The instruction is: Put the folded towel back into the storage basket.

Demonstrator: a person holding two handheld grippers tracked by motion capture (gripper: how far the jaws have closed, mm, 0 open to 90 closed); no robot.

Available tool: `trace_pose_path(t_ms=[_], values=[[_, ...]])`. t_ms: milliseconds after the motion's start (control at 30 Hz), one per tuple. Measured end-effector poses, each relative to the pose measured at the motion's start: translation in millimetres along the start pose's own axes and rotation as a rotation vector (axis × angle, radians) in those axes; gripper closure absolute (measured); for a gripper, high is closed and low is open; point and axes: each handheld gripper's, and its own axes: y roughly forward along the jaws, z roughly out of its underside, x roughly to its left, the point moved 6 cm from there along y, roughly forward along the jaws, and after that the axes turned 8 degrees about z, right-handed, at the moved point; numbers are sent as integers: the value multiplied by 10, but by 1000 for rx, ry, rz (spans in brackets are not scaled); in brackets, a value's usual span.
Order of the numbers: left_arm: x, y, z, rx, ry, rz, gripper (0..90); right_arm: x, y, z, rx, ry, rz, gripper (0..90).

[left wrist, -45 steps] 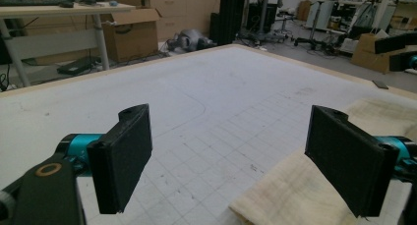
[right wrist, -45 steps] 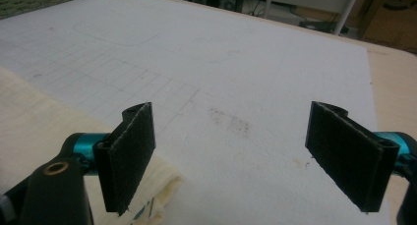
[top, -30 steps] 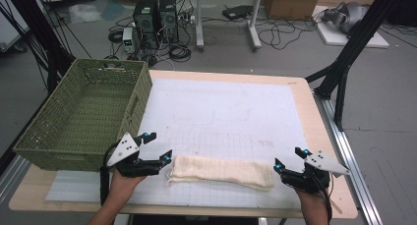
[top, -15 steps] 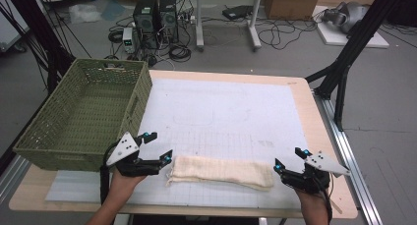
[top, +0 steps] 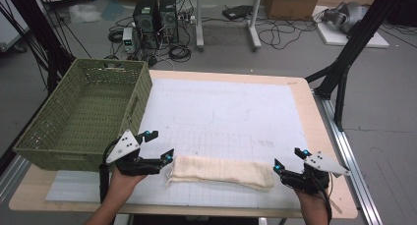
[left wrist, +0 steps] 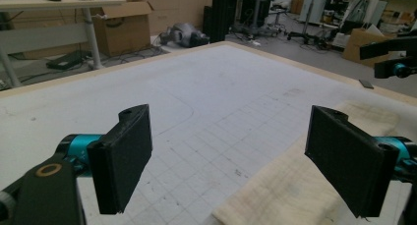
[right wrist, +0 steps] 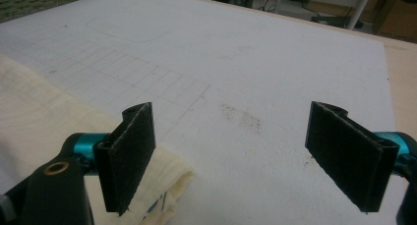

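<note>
1. Holding my left gripper (top: 156,145) at the left end of the folded cream cloth (top: 220,171), I have its jaws spread wide and clasping nothing; in the left gripper view (left wrist: 228,163) the cloth's end (left wrist: 295,185) lies under the right-hand jaw, and I cannot tell whether that jaw touches it.
2. My right gripper (top: 289,159) sits at the cloth's other end, jaws likewise parted and empty; in the right gripper view (right wrist: 246,156) the cloth's rounded corner (right wrist: 147,185) lies beneath the left-hand jaw, with bare mat between the two jaws.
3. Against the earlier high views, nothing has moved: both grippers stay at the same ends of the cloth, and the cloth lies in the same long fold.
4. The cloth rests at about 6 o'clock on the white gridded mat (top: 221,117), stretched from 7 o'clock toward 5 o'clock along the near edge.
5. A green woven basket (top: 83,114) stands at 9 to 10 o'clock, its near corner just beside my left gripper.
6. The mat covers most of the wooden table (top: 319,131); faint smudges mark it at about 4 o'clock.
7. Beyond the table at 12 o'clock, computer towers (top: 156,14) and tangled cables (top: 275,36) sit on the floor; a black frame leg (top: 344,68) stands at 2 o'clock.
</note>
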Motion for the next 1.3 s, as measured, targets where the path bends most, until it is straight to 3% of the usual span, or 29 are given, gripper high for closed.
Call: trace_pose_path(t_ms=[633, 833, 900, 1300], values=[[-87, 103, 51, 54, -38, 54, 179, 4, 6, 11, 9, -8, -4, 180], [-90, 175, 174, 92, -63, 69, 183, 6, 9, 17, 14, -7, -4, 180], [-105, 225, 241, 123, -71, 90, 183, 5, 13, 21, 16, -7, -5, 179], [-94, 360, 444, 219, -115, 89, 207, 7, 21, 39, 23, -9, -9, 180]])
